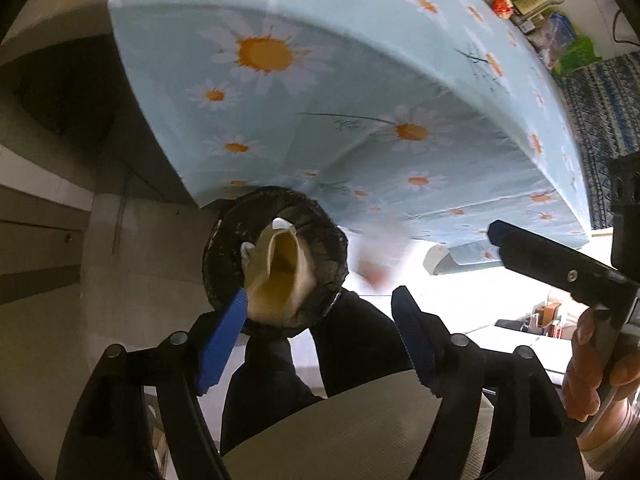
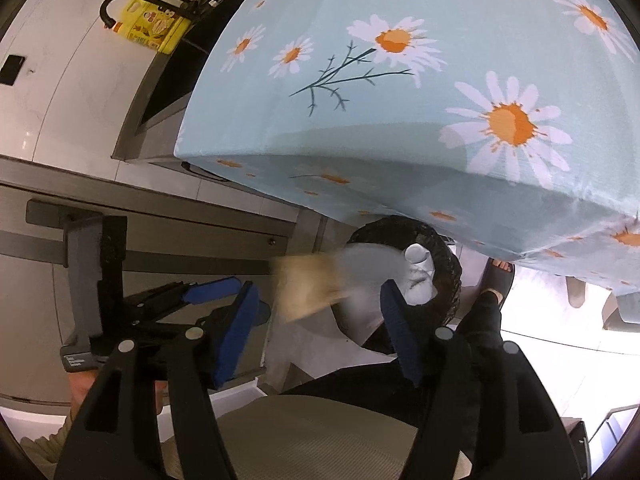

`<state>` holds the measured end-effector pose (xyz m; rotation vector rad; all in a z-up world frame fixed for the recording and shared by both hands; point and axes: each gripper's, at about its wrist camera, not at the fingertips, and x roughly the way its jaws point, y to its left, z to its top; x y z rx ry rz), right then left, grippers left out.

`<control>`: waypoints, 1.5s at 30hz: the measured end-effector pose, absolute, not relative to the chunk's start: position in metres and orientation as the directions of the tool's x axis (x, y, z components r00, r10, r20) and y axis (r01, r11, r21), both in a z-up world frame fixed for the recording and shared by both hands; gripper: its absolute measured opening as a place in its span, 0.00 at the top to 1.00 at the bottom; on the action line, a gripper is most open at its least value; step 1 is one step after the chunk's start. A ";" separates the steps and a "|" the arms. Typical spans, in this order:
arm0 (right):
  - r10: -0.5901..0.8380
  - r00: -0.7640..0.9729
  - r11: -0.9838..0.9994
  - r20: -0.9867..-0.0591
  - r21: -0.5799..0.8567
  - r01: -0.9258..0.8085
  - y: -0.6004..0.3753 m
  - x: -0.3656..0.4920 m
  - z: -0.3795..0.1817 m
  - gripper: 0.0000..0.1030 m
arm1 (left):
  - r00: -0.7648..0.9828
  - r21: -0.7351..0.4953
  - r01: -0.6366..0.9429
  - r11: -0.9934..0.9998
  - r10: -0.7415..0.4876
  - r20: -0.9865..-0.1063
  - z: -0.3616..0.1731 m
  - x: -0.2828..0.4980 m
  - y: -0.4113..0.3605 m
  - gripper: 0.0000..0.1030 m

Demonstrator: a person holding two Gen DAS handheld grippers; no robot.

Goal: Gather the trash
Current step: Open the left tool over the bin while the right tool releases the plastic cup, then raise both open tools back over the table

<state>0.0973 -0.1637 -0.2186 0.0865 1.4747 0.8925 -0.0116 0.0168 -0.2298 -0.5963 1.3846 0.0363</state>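
A bench [image 1: 360, 92] draped in a pale blue daisy cloth fills the far half of both views, with bottles and packets [image 1: 532, 4] crowded at its far right end. Below its near edge stands a round bin lined with a black bag [image 1: 216, 248]; a yellowish wrapper [image 1: 280, 276] and a white scrap [image 2: 420, 276] lie inside. The left tool [image 1: 320, 320] hangs over the bin with its blue jaws spread, nothing between them. The right tool [image 2: 320, 328] hangs beside it, jaws apart too; a blurred tan and grey piece of trash [image 2: 312, 284] is in the air just beyond them, above the bin's left rim.
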 end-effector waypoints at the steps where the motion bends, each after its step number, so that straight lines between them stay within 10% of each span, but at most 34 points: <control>1: 0.562 -0.154 0.688 -0.813 0.562 -0.459 -0.165 0.097 -0.219 0.38 | 0.205 -0.374 -0.371 0.850 -0.317 -0.926 -0.231 -0.012 0.017 0.30; 45: 0.633 0.125 0.706 -0.764 0.504 -0.497 -0.234 0.166 -0.116 0.35 | 0.418 -0.349 -0.179 0.920 -0.250 -0.873 -0.098 0.072 -0.014 0.30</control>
